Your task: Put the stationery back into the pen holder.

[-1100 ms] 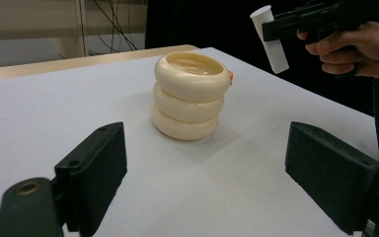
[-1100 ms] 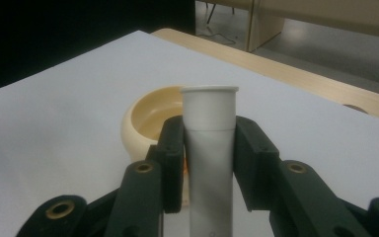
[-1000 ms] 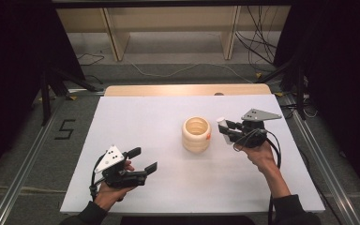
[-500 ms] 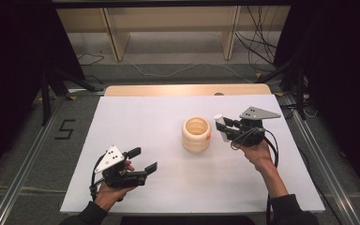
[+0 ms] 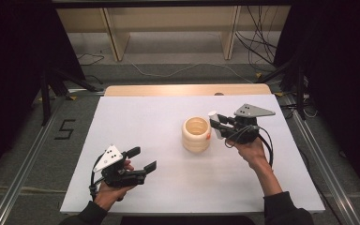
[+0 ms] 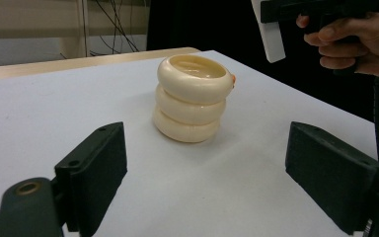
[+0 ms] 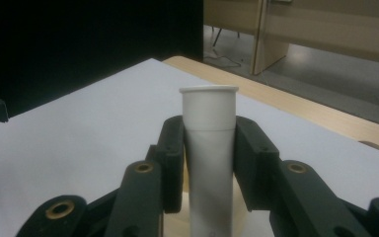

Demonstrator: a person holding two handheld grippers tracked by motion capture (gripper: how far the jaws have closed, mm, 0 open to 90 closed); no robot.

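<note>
Fingers of our right gripper clamp a white tube, held upright just right of the cream ringed pot at mid surface. Nothing else stands between them. Near left, our left gripper hovers with fingers spread wide, holding nothing.
</note>
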